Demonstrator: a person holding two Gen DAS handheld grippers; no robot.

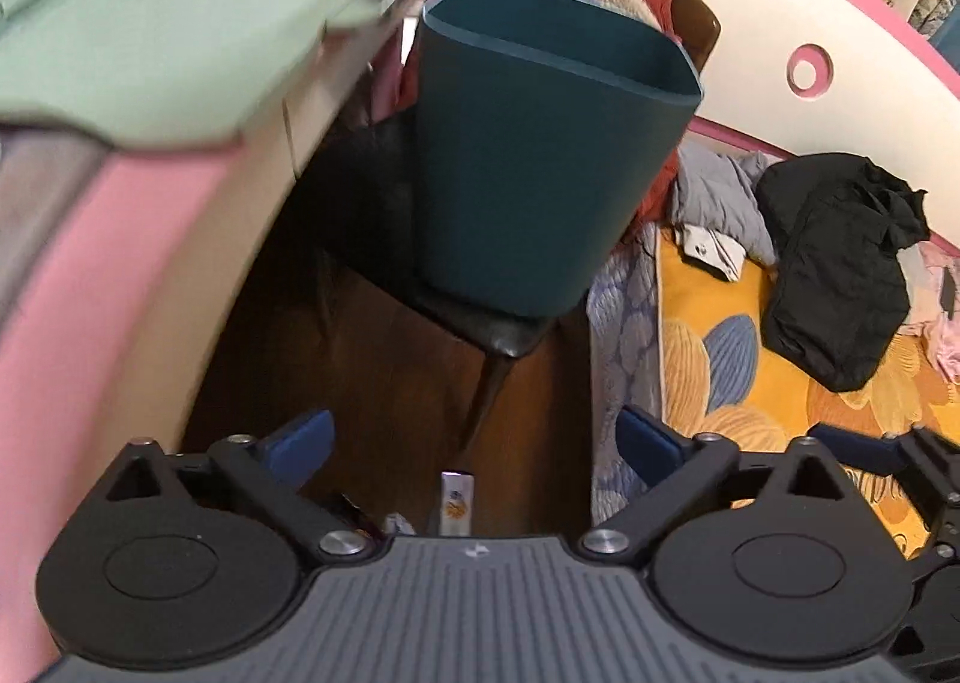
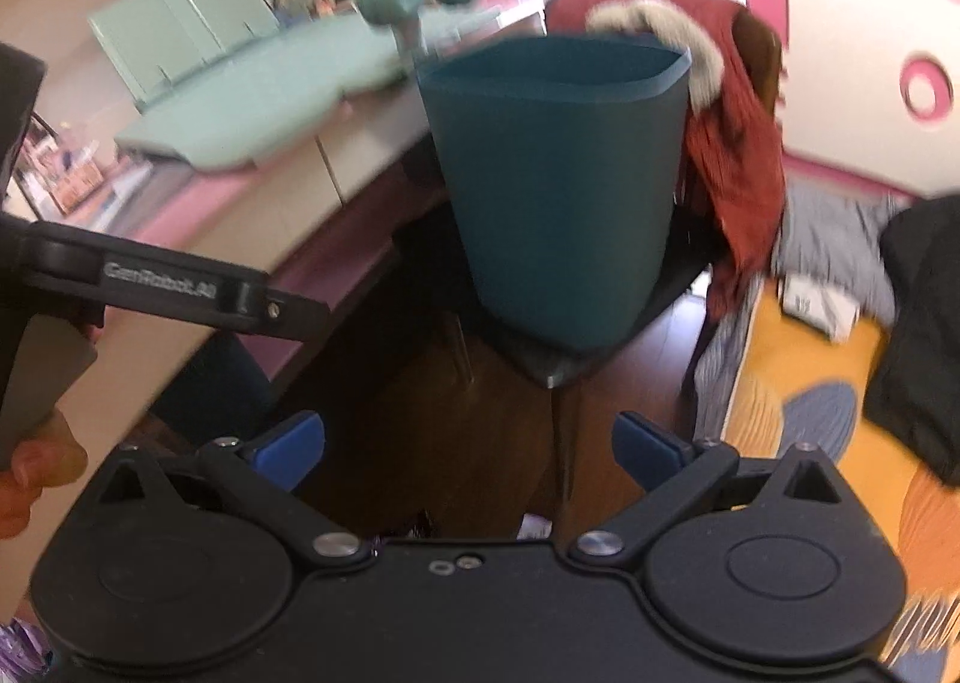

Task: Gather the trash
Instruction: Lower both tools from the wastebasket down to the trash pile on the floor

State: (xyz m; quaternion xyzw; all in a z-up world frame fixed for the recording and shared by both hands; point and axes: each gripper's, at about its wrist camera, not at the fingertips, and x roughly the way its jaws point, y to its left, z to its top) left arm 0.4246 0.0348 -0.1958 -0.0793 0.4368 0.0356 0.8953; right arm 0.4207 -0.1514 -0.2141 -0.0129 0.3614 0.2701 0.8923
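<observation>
Bin: one dark teal bin [image 1: 540, 161] standing upright on a black chair seat [image 1: 510, 332], between desk [image 1: 120, 263] and bed [image 1: 750, 383].
Wrappers: two or three small ones [image 1: 457, 503] on the floor, below the left gripper.
Left gripper [image 1: 474, 443]: fingers spread wide, nothing between them.
Right gripper [image 2: 468, 446]: fingers spread wide, nothing between them.
Coat: one red [image 2: 744, 155], over the chair back.

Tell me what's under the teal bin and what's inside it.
The teal bin stands on a dark chair seat, with wooden floor below. Its inside is hidden: both wrist cameras see only the outer wall and rim.
</observation>
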